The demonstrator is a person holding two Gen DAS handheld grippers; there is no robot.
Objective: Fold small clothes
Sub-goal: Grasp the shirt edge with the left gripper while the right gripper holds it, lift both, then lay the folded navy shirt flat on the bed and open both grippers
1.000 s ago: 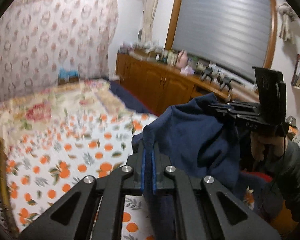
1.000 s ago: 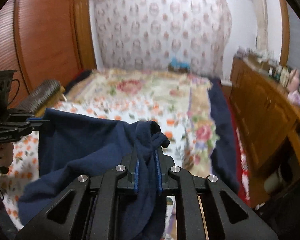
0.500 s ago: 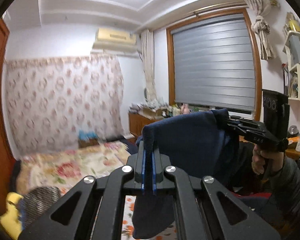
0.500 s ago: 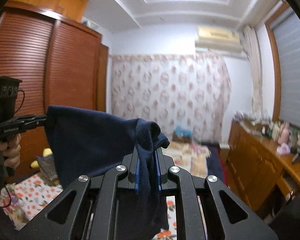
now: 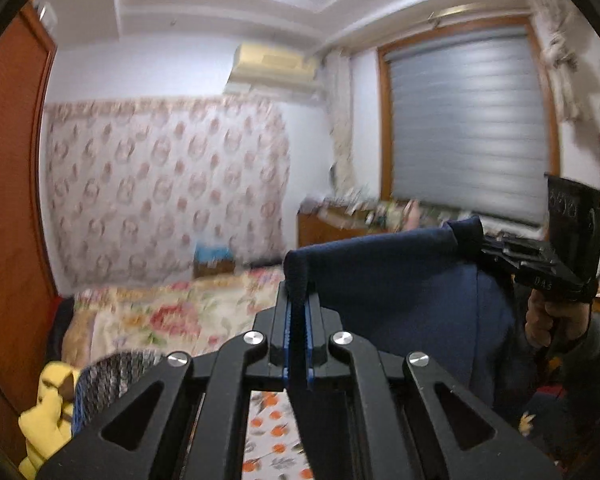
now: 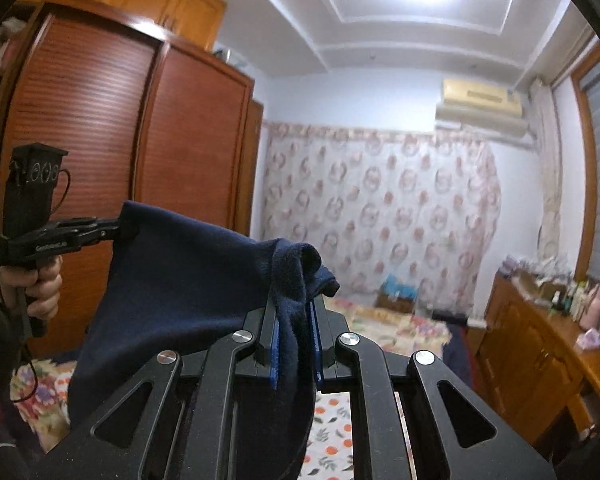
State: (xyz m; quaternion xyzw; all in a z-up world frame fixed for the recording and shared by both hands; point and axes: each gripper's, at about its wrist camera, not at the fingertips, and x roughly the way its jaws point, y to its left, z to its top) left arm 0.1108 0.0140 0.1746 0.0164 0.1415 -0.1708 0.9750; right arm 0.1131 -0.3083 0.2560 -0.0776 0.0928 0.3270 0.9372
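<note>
The left claw (image 5: 298, 312) was nearly closed, its blue pads (image 5: 287, 334) pressed on a rolled edge of the navy garment (image 5: 400, 280), though the jaws were starting to ease apart with the cloth between them. The right claw (image 6: 296, 332) was clenched on a bunched corner of the same garment (image 6: 180, 280) (fleece-like, by its nap).

In the left wrist view, the right claw (image 5: 496, 246) stood at 3 o'clock, gripping the garment's far top corner, a hand (image 5: 552, 322) on its grip. In the right wrist view, the left claw (image 6: 122, 230) stood at 9 o'clock, likewise held by a hand (image 6: 40, 286).

The garment hung stretched between both claws in the air, above the bed (image 5: 148, 320) with its floral cover, at 6 o'clock in both views.
</note>
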